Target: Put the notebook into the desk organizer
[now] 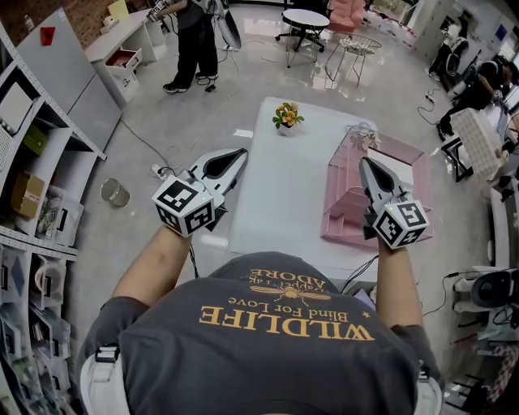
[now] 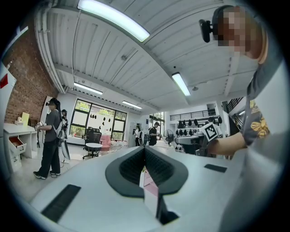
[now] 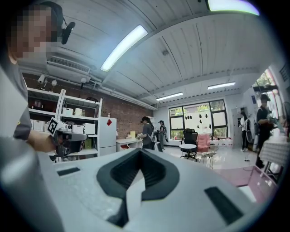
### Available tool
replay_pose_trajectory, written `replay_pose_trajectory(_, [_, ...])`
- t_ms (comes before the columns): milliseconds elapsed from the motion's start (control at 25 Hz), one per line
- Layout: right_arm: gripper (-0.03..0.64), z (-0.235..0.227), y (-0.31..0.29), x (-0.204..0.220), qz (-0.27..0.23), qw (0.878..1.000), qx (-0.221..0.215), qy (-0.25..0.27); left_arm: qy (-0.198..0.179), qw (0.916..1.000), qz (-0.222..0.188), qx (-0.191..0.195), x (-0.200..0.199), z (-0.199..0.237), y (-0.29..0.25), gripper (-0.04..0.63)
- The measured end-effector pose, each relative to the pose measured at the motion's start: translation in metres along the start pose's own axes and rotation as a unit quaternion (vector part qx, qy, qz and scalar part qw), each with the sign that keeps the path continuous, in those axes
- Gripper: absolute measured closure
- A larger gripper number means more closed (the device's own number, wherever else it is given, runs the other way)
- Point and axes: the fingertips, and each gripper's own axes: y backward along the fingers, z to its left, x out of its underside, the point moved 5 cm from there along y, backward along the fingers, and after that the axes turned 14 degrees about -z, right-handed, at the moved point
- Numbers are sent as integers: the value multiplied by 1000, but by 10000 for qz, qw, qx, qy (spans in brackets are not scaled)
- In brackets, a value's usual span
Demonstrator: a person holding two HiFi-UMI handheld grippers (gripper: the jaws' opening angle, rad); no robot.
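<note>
A pink see-through desk organizer (image 1: 405, 158) lies on the right side of the white table (image 1: 276, 203); a pink flat piece (image 1: 347, 207) sits inside it. I cannot pick out a notebook in any view. My left gripper (image 1: 237, 154) hangs level over the table's left edge, its jaws (image 2: 144, 147) pressed together with nothing between them. My right gripper (image 1: 366, 164) is held level above the organizer, and its jaws (image 3: 140, 149) also meet at the tip, empty. Each gripper view shows the other gripper's marker cube (image 2: 210, 131) (image 3: 58, 128) off to the side.
A small pot of orange flowers (image 1: 286, 117) stands at the table's far end. Shelving (image 1: 40, 203) lines the left wall, a metal can (image 1: 114, 192) and cables lie on the floor. A person (image 1: 193, 40) stands at the back, near a round table (image 1: 306, 18).
</note>
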Motion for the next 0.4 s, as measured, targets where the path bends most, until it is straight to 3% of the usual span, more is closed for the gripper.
replay_pose_trajectory(400, [618,-2,-1,-2,31,10000,-1,1,-16,10000,27,53,-3,-2,-2,594])
